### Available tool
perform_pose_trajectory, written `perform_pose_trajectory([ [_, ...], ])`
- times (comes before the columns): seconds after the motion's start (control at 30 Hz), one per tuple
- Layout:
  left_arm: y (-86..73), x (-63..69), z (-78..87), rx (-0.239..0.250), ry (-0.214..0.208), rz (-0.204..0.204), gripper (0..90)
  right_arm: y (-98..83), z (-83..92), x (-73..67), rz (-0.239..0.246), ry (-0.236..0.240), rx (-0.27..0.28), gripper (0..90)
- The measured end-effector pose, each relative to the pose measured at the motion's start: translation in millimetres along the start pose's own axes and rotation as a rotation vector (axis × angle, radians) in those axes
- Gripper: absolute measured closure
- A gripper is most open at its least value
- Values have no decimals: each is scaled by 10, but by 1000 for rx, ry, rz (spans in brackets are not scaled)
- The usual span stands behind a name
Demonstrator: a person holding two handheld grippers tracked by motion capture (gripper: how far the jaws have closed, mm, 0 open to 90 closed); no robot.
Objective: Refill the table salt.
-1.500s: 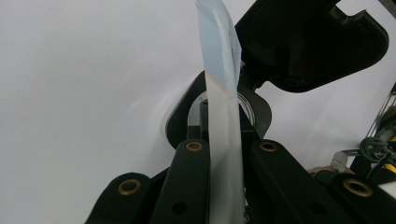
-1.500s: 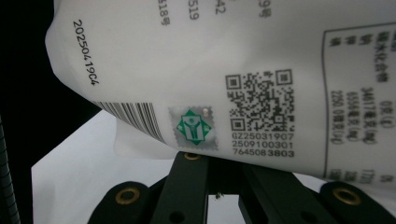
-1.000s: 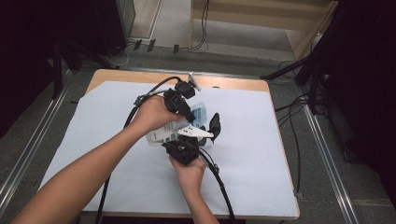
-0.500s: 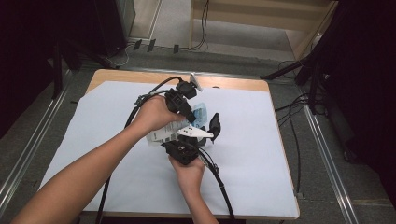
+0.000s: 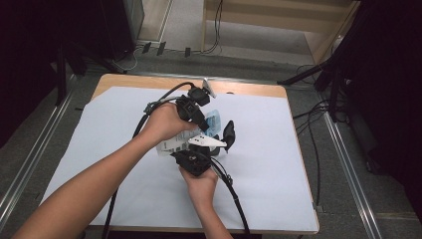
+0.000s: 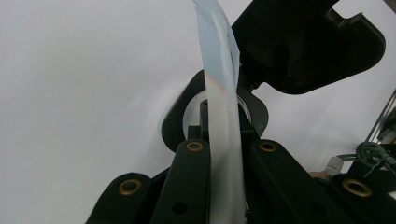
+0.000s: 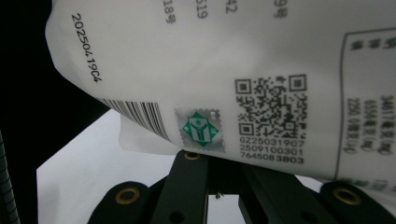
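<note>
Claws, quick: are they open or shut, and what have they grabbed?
Left claw: shut on the white packet, edge between its jaws.
Right claw: shut on the same white packet, at its printed edge.

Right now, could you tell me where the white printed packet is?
In the high view the white printed packet is held above the middle of the white table cover, pinched between the left gripper and the right gripper.

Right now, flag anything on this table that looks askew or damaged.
Nothing stands out. The white printed packet is pinched between both grippers, left and right, above the white sheet; it shows no tear or spill.
</note>
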State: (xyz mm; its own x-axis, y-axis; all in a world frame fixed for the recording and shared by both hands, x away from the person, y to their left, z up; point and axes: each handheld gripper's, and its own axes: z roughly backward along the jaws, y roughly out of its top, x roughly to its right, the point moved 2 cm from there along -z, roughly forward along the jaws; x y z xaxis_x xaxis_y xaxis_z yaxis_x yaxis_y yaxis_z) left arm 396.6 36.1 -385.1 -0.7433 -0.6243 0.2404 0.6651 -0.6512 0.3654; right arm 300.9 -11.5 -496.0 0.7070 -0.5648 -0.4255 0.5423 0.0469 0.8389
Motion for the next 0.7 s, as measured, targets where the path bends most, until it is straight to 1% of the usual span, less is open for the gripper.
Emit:
perform_pose_trajectory([
  [0.13, -12, -13, -15, 7, -8, 5, 900, -4, 1, 7, 4, -6, -10, 900],
  [0.2, -15, -22, -19, 2, -8, 6, 900, -7, -4, 9, 4, -3, -14, 900],
  [0.3, -11, -23, -18, 6, -4, 11, 900, -6, -11, 8, -1, 0, -11, 900],
  [0.43, 1, -24, 2, 5, 0, 6, 899, 8, -11, 4, 1, 2, -1, 900],
  [0.57, 6, -22, 1, -1, 2, 7, 899, 10, -16, -2, -7, 4, 6, 900],
  [0.7, 2, -23, 7, -3, -1, 11, 900, 6, -30, -4, -10, 6, 5, 900],
])
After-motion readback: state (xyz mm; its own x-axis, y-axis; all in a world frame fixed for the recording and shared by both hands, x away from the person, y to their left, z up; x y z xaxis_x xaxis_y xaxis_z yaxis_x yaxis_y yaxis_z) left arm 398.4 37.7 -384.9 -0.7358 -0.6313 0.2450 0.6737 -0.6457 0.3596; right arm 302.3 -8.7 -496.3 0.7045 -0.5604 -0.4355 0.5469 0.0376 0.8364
